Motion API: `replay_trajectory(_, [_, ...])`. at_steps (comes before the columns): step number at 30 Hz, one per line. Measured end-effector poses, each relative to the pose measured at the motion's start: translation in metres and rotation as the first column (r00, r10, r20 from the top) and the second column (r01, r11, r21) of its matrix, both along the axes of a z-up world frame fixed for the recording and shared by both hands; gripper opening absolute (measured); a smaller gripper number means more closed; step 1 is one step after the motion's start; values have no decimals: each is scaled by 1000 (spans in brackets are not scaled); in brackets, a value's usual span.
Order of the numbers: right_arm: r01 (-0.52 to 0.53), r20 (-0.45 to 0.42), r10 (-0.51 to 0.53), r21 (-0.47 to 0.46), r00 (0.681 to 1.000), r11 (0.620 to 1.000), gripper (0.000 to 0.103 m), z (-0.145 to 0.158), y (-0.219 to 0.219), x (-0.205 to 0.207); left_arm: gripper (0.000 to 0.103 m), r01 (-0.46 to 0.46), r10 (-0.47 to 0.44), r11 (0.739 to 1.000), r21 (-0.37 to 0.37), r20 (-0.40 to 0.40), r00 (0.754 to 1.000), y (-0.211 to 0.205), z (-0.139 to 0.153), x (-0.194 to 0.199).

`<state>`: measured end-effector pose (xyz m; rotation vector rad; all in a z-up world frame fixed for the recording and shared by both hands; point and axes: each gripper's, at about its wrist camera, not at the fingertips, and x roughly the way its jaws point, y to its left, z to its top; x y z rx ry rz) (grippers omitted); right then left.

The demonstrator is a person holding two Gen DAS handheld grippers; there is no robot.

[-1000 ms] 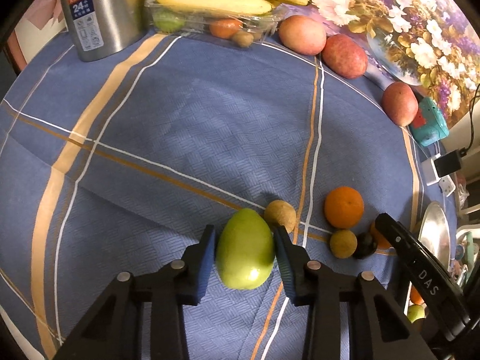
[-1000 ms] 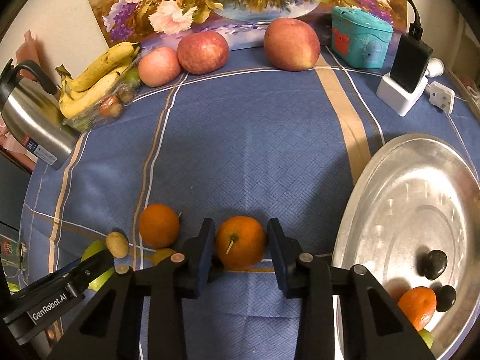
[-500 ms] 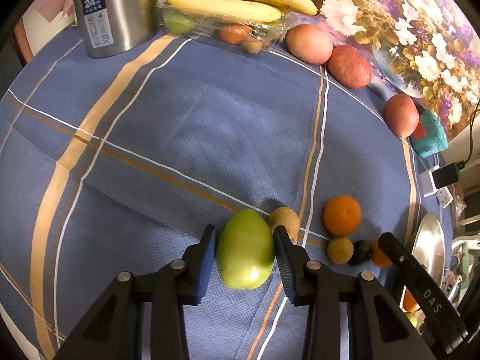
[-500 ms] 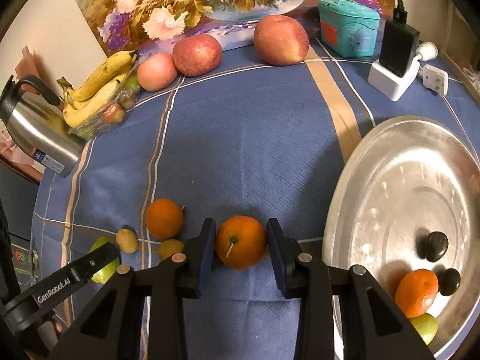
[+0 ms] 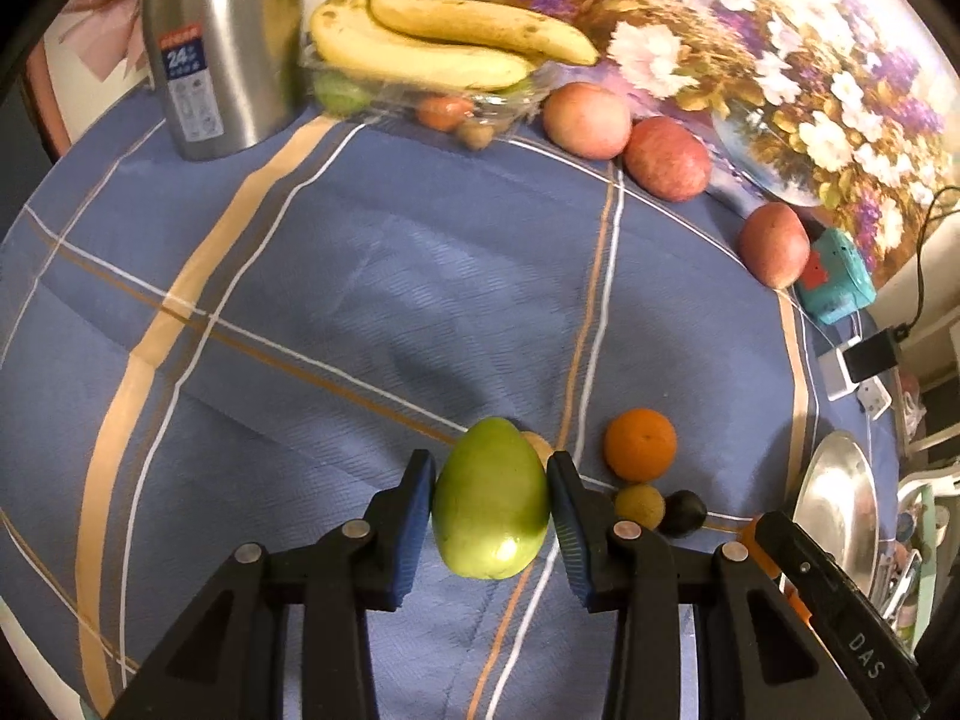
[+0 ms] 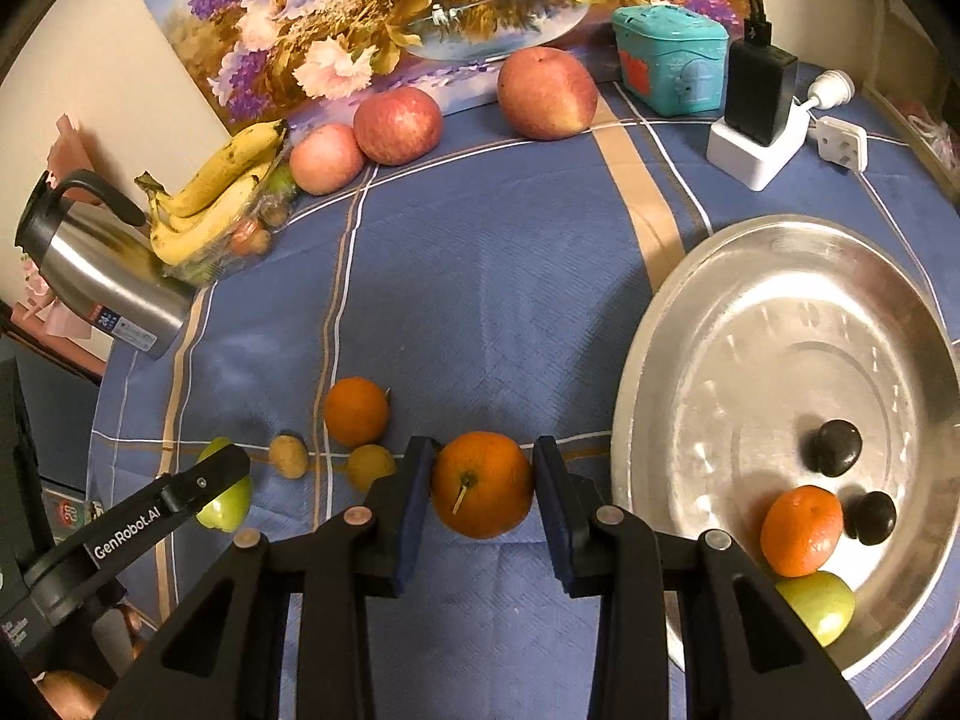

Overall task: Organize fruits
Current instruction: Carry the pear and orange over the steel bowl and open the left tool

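Orange (image 6: 482,485) sits clamped in the right hand-held gripper (image 6: 482,489); left hand-held gripper (image 5: 491,501) clamps green fruit (image 5: 491,498).

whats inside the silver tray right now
In the silver tray: one orange, two dark round fruits and a green fruit, partly covered by the right tongs' arm. The tray's near corner is hidden.

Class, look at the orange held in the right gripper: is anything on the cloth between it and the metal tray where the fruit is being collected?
Nothing visible. Only bare blue cloth lies between the held orange and the metal tray's near rim.
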<state>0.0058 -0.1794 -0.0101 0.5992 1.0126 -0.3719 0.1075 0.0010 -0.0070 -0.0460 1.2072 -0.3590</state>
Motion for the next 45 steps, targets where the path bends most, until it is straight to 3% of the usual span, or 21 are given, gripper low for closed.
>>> replay_trajectory(15, [74,-19,-74,-8,997,997,36,14,-35,-8,41,58,-57,998,-12,32,998,-66,22,12])
replay_trajectory(29, [235,-39,-236,-13,971,972,36,18,-92,-51,41,181,-178,983,-27,69,982,-117,29,-22])
replay_trajectory(36, [339,-77,-341,-38,937,940,36,12,-125,-83,41,292,-290,956,-11,88,953,-152,34,-50])
replay_trajectory(45, [445,-90,-447,-41,890,895,36,6,-157,-123,41,439,-436,898,-20,85,896,-196,27,-90])
